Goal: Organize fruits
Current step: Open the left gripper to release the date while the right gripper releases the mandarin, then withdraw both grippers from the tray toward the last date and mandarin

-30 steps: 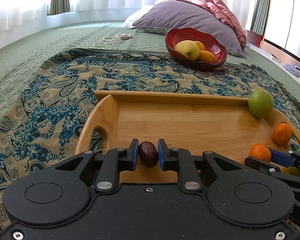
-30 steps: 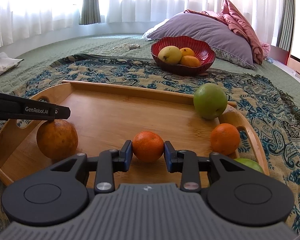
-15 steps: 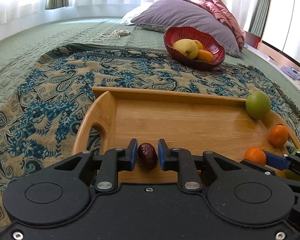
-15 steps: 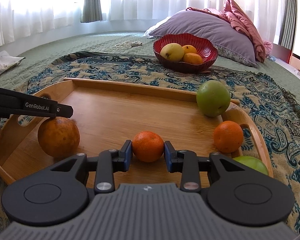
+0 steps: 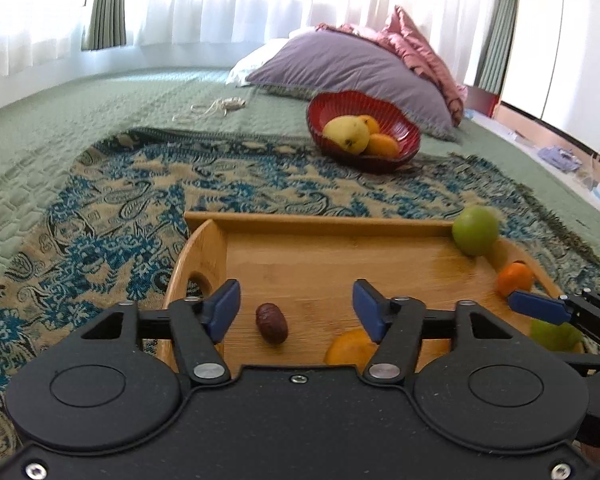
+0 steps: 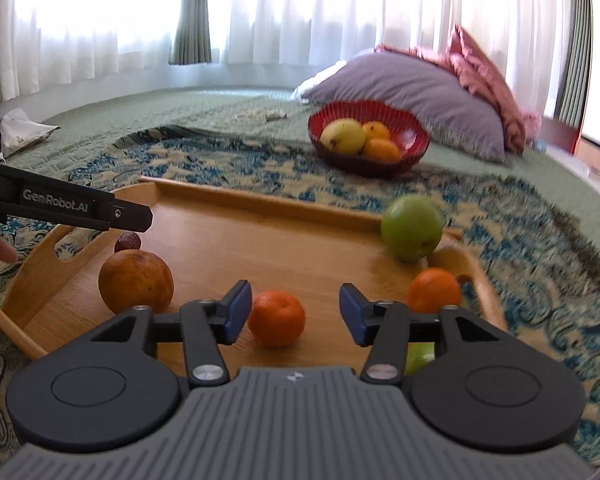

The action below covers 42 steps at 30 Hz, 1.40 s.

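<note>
A wooden tray (image 5: 324, 220) (image 6: 260, 204) lies on a patterned throw. My left gripper (image 5: 296, 310) is open; a dark brown date (image 5: 272, 323) lies on the tray between its jaws, nearer the left one. My right gripper (image 6: 292, 312) is open around a small orange (image 6: 277, 318) resting on the tray. On the tray are also a large brownish orange (image 6: 136, 280), a green apple (image 6: 412, 232) (image 5: 475, 230), a second small orange (image 6: 434, 290) and another green fruit (image 6: 420, 356). The date shows in the right wrist view (image 6: 127, 242) under the left gripper's arm.
A red bowl (image 5: 364, 130) (image 6: 368, 140) with a yellow pear and two oranges stands beyond the tray, before a purple pillow (image 5: 352, 66). A crumpled bag (image 6: 20, 130) lies far left on the green bedspread. A cord (image 5: 216, 106) lies behind the throw.
Both grippers have opened. The left one let go of the date and the right one let go of the small orange; both fruits now rest on the tray.
</note>
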Each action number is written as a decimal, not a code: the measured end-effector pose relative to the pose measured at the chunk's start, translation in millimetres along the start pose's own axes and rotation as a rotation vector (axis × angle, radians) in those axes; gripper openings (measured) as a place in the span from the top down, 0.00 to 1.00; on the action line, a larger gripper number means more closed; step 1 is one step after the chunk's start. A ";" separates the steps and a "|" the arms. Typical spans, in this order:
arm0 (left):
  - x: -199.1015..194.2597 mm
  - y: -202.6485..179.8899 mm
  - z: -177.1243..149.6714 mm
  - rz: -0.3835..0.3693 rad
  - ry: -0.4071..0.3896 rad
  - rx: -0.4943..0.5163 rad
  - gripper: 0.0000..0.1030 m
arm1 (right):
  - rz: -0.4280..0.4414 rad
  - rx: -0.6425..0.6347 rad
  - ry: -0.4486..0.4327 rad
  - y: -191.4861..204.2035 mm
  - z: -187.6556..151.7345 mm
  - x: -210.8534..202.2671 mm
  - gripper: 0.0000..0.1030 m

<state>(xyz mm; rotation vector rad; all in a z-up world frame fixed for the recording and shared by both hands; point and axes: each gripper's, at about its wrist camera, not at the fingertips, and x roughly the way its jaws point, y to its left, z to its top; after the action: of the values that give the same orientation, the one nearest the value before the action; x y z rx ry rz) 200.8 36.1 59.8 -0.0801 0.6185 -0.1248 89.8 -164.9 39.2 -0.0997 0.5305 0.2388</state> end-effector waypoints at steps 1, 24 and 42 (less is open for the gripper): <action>-6.9 -1.6 -1.1 -0.003 -0.014 0.003 0.36 | -0.002 -0.007 -0.010 0.1 0.3 -4.0 0.33; -97.5 -36.3 -82.5 -0.050 -0.067 0.113 0.17 | 0.006 -0.004 -0.087 -4.3 -51.5 -75.1 0.13; -104.7 -40.5 -124.5 -0.048 -0.024 0.074 0.03 | 0.042 0.067 -0.103 -6.7 -84.9 -95.6 0.04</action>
<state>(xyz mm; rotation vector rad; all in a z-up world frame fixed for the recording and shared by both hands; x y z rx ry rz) 40.0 6.0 23.2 -0.0246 0.5875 -0.1924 -29.9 -203.6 15.5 -0.0111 0.4383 0.2653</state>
